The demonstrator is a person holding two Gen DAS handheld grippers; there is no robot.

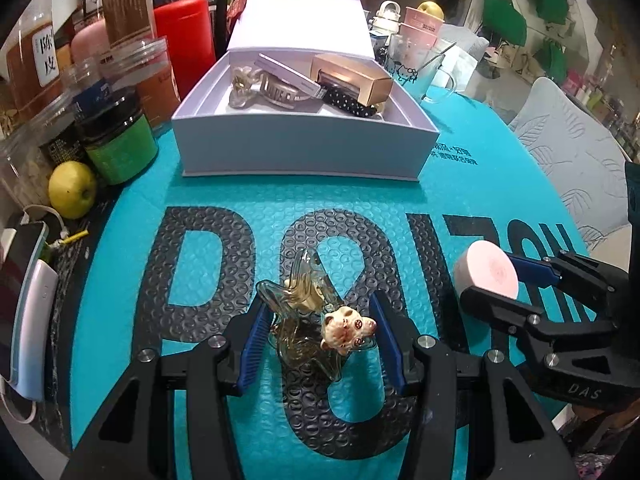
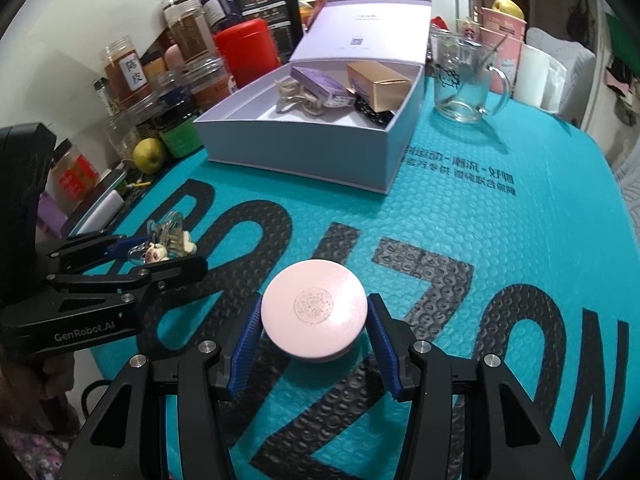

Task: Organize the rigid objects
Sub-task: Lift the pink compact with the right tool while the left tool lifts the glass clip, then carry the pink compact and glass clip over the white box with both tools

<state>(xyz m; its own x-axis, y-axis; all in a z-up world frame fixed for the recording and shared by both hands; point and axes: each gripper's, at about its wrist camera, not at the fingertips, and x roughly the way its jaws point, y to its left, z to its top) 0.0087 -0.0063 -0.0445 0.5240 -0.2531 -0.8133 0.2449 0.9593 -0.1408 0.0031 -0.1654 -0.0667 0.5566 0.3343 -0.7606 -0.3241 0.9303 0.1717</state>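
Note:
A clear hair claw clip (image 1: 300,292) with a small bear charm (image 1: 348,326) rests on the teal bubble mat (image 1: 460,184). My left gripper (image 1: 318,308) is shut on it, one blue pad on each side. A round pink case (image 2: 314,308) lies flat on the mat with my right gripper (image 2: 314,304) shut on its rim. In the left wrist view the right gripper (image 1: 486,276) and the pink case (image 1: 488,272) are at the right. The open white box (image 1: 300,148) behind holds other clips and small boxes.
Jars, a red canister (image 1: 184,40) and a lemon (image 1: 72,190) crowd the left side. A phone and a power bank (image 1: 32,320) lie at the near left. A glass mug (image 2: 464,80) stands right of the white box (image 2: 296,152). A chair (image 1: 568,152) is at the right.

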